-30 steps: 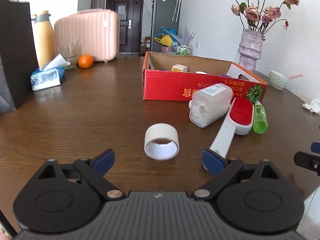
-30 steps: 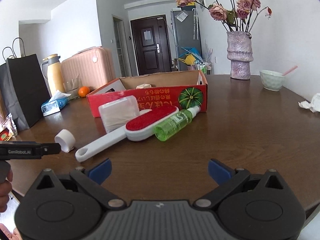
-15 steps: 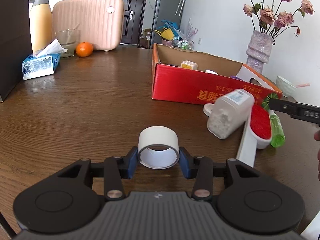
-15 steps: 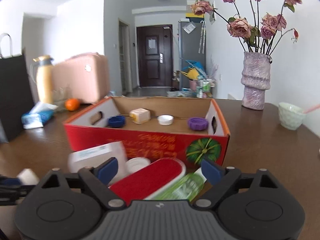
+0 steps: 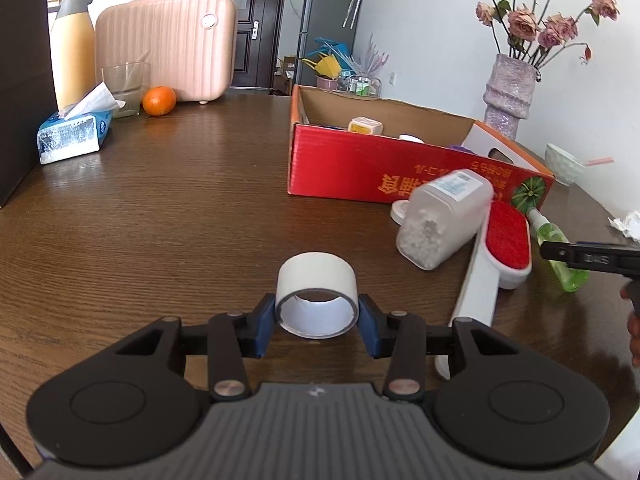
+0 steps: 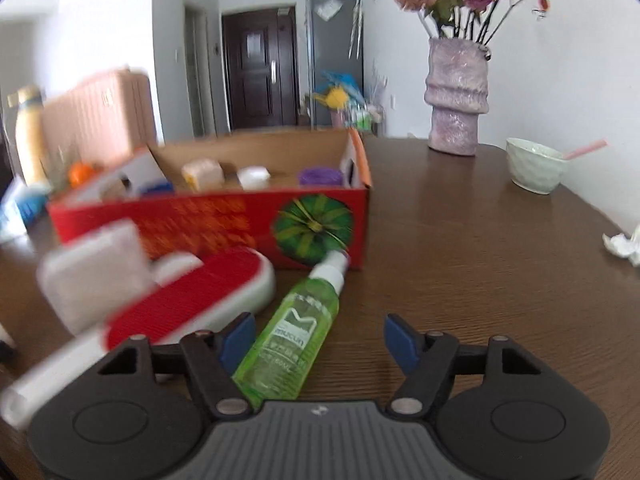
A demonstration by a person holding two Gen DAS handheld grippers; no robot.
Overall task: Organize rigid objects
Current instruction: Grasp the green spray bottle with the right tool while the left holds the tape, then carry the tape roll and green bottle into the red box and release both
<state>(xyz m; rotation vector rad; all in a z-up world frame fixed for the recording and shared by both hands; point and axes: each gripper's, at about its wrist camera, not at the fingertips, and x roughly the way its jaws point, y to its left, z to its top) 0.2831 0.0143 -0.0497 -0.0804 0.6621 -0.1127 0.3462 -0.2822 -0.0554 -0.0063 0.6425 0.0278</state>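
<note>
I am partway through tidying loose things into an open red cardboard box (image 5: 400, 168) that stands on a dark brown wooden table (image 5: 168, 220). The box already holds a few small items: a pale cream cube (image 6: 202, 173), a white lid (image 6: 253, 176), a purple lid (image 6: 320, 177) and something blue, blurred.

My left gripper (image 5: 317, 320) has its blue pads pressed on either side of a white roll of tape (image 5: 317, 294), which lies on its side on the table, well short of the box. It looks gripped but not yet lifted.

My right gripper (image 6: 318, 340) has just been closing and is about half open. A clear green plastic spray bottle (image 6: 294, 334) lies between its jaws, close against the left pad (image 6: 238, 336) and apart from the right one, so it is not yet clamped. The bottle's white nozzle points toward the box's front wall.

Still on the table, just beside the bottle, are a white-handled lint brush with a red pad (image 5: 505, 240) and a frosted plastic jar of white beads (image 5: 444, 218), lying on its side. By my judgement four objects remain to go in.
</note>
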